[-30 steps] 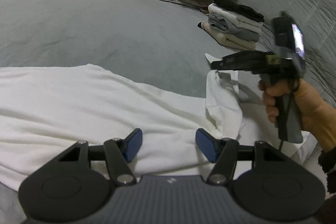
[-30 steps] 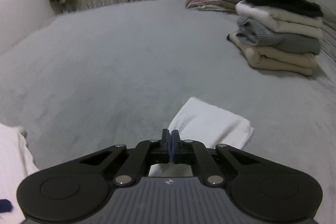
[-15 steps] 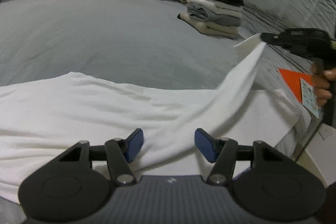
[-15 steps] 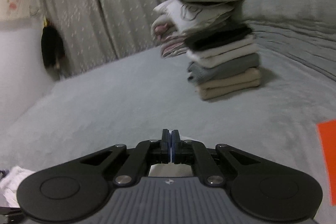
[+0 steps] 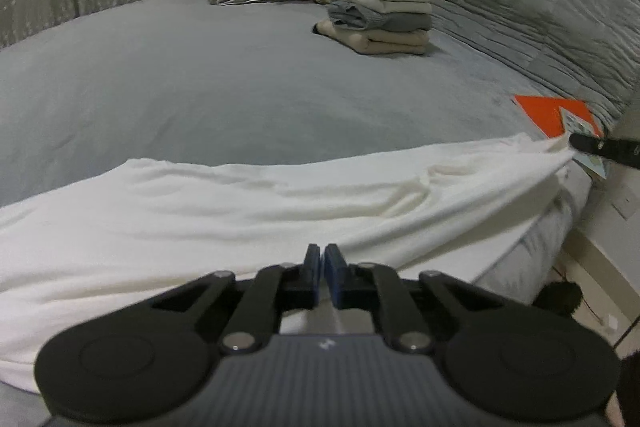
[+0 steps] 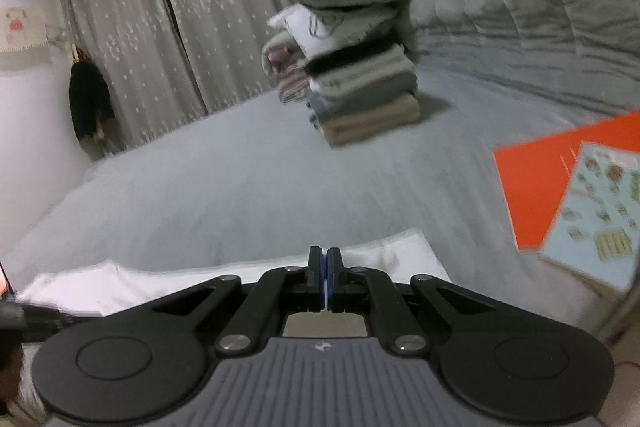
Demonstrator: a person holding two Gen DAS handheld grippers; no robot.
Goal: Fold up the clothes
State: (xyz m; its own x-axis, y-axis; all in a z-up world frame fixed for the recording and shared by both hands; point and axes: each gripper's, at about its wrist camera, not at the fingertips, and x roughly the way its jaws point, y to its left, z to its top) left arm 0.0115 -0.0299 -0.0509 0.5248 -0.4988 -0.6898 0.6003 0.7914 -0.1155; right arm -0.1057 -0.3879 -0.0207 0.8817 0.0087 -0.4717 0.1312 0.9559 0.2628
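Both tongs, left and right, are clamped on the white garment spread across the grey bed. Only the right view shows curtains beyond its tongs.

Orange folder and sticker sheet on grey bed; curtains behind.
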